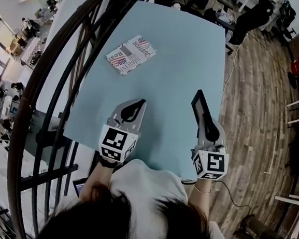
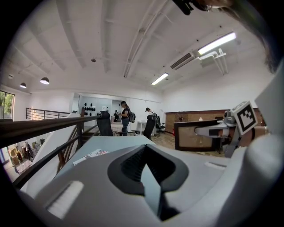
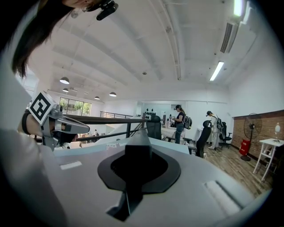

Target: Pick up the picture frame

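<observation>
The picture frame [image 1: 198,104] is black-edged with a brown panel and stands on edge above the table's near right part, my right gripper [image 1: 205,119] shut on it. In the left gripper view the frame [image 2: 186,138] shows broadside, with the right gripper [image 2: 200,130] reaching across it. In the right gripper view its dark edge [image 3: 137,160] sits between the closed jaws. My left gripper [image 1: 138,104] hovers level over the table's near left, shut with nothing in it; its jaws [image 2: 148,170] meet in a thin line.
A flat card printed with flags and newsprint [image 1: 130,54] lies on the light blue table [image 1: 186,52] at the far left. A dark curved railing [image 1: 64,83] runs along the table's left side. Wood floor, chairs and people stand beyond.
</observation>
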Demonstrator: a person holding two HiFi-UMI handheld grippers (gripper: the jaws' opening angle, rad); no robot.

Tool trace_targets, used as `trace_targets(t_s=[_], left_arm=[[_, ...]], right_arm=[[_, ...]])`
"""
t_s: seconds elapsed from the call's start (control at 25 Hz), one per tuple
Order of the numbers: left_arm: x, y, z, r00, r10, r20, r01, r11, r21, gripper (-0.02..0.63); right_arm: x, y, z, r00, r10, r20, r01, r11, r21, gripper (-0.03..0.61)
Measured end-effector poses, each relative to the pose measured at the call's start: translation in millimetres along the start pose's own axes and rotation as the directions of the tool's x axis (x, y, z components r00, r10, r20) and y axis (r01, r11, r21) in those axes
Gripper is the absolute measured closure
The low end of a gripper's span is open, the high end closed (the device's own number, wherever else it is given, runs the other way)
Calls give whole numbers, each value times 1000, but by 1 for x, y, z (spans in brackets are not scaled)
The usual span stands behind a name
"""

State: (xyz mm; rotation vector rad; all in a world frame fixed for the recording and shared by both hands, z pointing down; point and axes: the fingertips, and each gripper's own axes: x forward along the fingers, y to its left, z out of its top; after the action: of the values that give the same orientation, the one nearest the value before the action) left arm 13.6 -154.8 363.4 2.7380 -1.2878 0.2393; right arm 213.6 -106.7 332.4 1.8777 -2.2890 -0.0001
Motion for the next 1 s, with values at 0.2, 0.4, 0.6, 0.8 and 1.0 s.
trace_targets(t_s=[0.2, 0.4, 0.6, 0.8, 1.0], left_arm=[[0, 2, -1, 1000, 9, 1, -9, 1000, -6, 557], [-2, 3, -1, 1000, 13, 3, -13, 1000, -8, 557], [-3, 2, -1, 1000, 17, 2, -17, 1000, -9, 557], [-2, 5, 0, 1000, 21, 3, -21, 1000, -12, 557], [-3, 4, -1, 1000, 26, 1, -26, 1000, -12, 557]], right_arm=[[2, -1, -3, 1000, 2, -4, -2, 1000, 4, 568], [1, -1, -3, 1000, 2, -3, -2, 1000, 9, 568], [0, 0, -2, 1000, 5, -3, -5, 1000, 11, 568], [2, 0, -3, 1000, 9, -4, -9, 1000, 10, 568], [1, 0, -2, 1000, 17, -2, -17, 1000, 11, 568]])
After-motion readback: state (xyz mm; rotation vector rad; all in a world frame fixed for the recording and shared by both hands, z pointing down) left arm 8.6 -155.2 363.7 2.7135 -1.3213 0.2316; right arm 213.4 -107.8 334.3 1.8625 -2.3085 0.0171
